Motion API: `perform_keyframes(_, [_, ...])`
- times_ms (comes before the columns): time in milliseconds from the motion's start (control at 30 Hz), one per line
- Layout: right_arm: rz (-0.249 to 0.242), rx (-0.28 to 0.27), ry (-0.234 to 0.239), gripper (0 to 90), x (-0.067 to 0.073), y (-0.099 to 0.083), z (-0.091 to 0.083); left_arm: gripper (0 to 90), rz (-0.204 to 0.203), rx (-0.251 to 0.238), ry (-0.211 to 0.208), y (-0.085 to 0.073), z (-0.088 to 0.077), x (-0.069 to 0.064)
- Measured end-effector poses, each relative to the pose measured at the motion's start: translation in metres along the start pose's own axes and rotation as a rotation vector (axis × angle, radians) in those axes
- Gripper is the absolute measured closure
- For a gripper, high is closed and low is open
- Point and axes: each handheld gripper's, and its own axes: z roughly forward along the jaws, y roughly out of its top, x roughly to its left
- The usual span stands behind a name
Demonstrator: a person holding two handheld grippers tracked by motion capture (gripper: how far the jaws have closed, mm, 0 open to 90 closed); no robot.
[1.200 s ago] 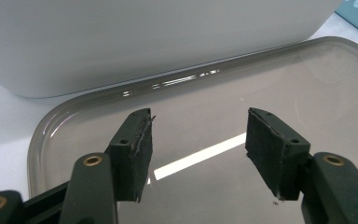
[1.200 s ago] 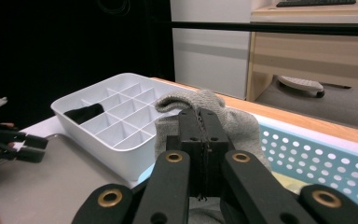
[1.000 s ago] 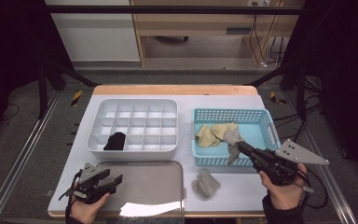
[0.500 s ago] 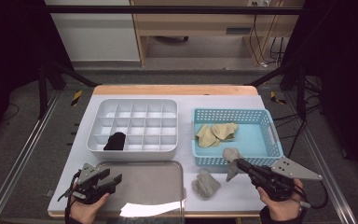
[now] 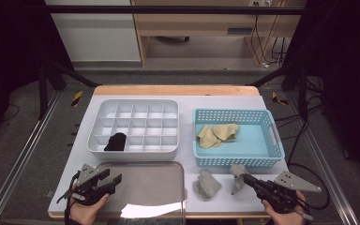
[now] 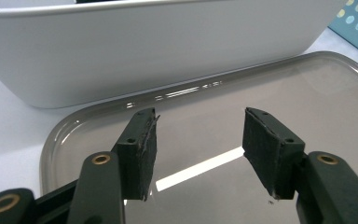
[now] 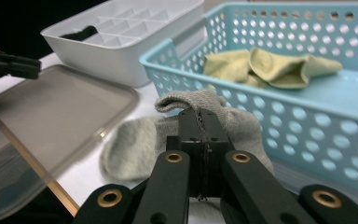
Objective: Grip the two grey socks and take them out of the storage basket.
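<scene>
Right gripper point(image 5: 244, 177), lower right of the high view, has its black jaws clamped tight on a soft grey knit sock point(image 5: 237, 176) just in front of the blue basket point(image 5: 274, 136); the pinched bit of fabric is hidden between the pads. In the right gripper view the sock point(image 7: 182, 126) bunches up over the jaw tips and trails off lower left, blurred, so I can't tell whether it rests on the white tabletop or hangs just above it. A second grey sock point(image 5: 206, 184) lies crumpled on the table left of it, near the tray. Basket is perforated light-blue plastic, with limp yellow-tan socks point(image 5: 218, 134) in its left half. Left gripper point(image 5: 110, 179), lower left, sits over the smooth, glossy grey tray point(image 5: 168, 176); its jaws have just been closing a little but stand well apart with nothing between the flat dark pads point(image 6: 140, 156). White plastic divided box point(image 5: 136, 126) sits behind the tray; a black item point(image 5: 116, 142) fills one front cell, too dark to identify. Tray's near edge is cut off at the frame bottom.
</scene>
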Motion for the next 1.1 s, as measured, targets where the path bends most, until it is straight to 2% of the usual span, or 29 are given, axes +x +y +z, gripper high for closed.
perform_keyframes(133, [0.019, 0.034, -0.039, 90.0, -0.008, -0.010, 0.003, 43.5, 0.000, -0.015, 0.008, 0.000, -0.001, 0.000])
perform_keyframes(367, [-0.007, 0.139, -0.143, 90.0, -0.018, -0.026, 0.019, 43.1, 0.014, -0.021, 0.022, 0.000, -0.002, -0.002])
perform_keyframes(467, [0.001, 0.168, -0.179, 89.9, -0.023, -0.031, 0.021, 42.8, 0.012, -0.023, 0.039, 0.000, -0.002, -0.001])
perform_keyframes(533, [-0.016, 0.177, -0.202, 89.6, -0.024, -0.033, 0.023, 42.8, 0.010, -0.023, 0.041, 0.000, -0.002, -0.001])
perform_keyframes(667, [-0.018, 0.195, -0.214, 86.4, -0.024, -0.035, 0.028, 42.5, 0.010, -0.024, 0.043, -0.001, -0.002, -0.001])
perform_keyframes(767, [-0.031, 0.184, -0.217, 78.4, -0.023, -0.034, 0.028, 41.8, 0.008, -0.024, 0.042, -0.001, -0.002, -0.001])
perform_keyframes(800, [-0.033, 0.171, -0.220, 76.1, -0.022, -0.032, 0.028, 42.4, 0.000, -0.024, 0.033, -0.001, -0.001, -0.001])
perform_keyframes(967, [-0.054, 0.118, -0.228, 66.8, -0.016, -0.022, 0.022, 42.3, -0.003, -0.033, 0.039, -0.001, -0.002, -0.001])
perform_keyframes(1100, [-0.078, 0.091, -0.192, 62.6, -0.004, -0.014, 0.024, 41.4, 0.002, -0.038, 0.037, -0.001, -0.002, -0.002])
